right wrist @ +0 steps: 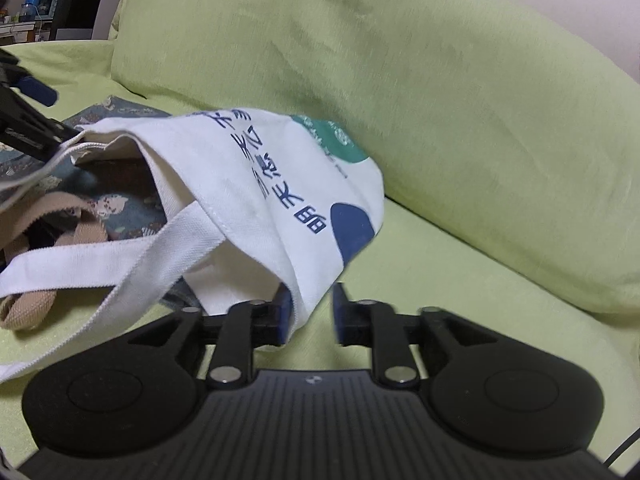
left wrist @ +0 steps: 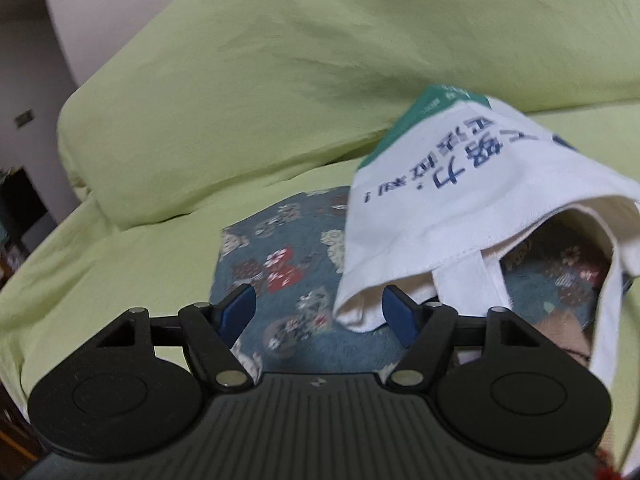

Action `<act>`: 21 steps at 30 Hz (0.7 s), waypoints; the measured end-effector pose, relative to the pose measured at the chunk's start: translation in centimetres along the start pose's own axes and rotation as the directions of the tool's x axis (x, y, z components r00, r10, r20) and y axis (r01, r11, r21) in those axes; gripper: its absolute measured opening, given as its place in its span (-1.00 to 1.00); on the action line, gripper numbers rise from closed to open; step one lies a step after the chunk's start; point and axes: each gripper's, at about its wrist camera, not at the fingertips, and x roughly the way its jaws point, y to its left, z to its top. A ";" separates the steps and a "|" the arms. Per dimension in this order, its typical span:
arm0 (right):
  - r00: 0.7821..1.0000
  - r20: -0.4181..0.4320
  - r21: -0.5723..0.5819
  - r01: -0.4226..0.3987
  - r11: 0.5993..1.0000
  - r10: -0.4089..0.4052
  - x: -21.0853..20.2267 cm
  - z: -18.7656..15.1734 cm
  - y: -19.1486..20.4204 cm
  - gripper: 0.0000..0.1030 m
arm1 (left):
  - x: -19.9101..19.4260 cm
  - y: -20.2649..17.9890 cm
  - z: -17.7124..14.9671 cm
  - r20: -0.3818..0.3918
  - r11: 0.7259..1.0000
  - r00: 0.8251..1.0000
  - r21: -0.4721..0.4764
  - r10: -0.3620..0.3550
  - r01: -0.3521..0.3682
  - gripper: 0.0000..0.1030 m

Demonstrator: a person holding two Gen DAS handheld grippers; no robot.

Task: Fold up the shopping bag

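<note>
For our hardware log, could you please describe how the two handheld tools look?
Both match: the left tool and right tool each have a matte black ribbed body, two round black discs at the sides, black linkage arms with silver pivot pins, and blue pads on the fingers. A thin dark cable trails beside the right one.

Green sofa [right wrist: 460, 264] under floral cloth [left wrist: 280, 256]

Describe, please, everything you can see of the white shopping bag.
The white shopping bag looks like cotton canvas, printed with dark blue characters, a green patch and a blue patch. It lies slumped with its mouth gaping, over a floral blue cloth on the green sofa. Its white webbing handles trail loose. The left gripper and right gripper each have open jaws, with one finger at the bag's edge.
</note>
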 end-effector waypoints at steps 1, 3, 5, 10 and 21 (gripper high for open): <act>1.000 -0.005 0.008 -0.004 1.000 0.004 0.2 -0.1 0.0 -0.50 | 0.5 -0.2 0.1 -0.005 1.000 1.000 0.014 -0.006 0.006 0.22; 0.999 -0.029 0.030 -0.022 0.999 0.023 0.7 -0.1 -0.2 -0.50 | 1.4 -0.5 0.3 -0.017 0.999 0.999 0.033 -0.028 0.029 -0.07; 0.995 -0.061 0.065 -0.072 0.995 0.076 1.6 -0.1 -0.4 -0.70 | 2.1 -0.8 0.7 -0.034 0.997 0.998 0.051 -0.053 0.055 -0.81; 0.996 -0.064 0.039 -0.066 0.997 0.068 2.1 1.1 -1.4 -0.81 | 0.5 -0.9 2.0 -0.002 0.997 1.000 0.071 -0.016 0.016 -0.85; 0.948 0.183 -0.223 0.299 0.928 -0.262 -9.4 3.8 -18.3 -0.84 | -17.3 -11.4 5.7 0.226 0.940 0.913 0.103 -0.340 0.325 -0.96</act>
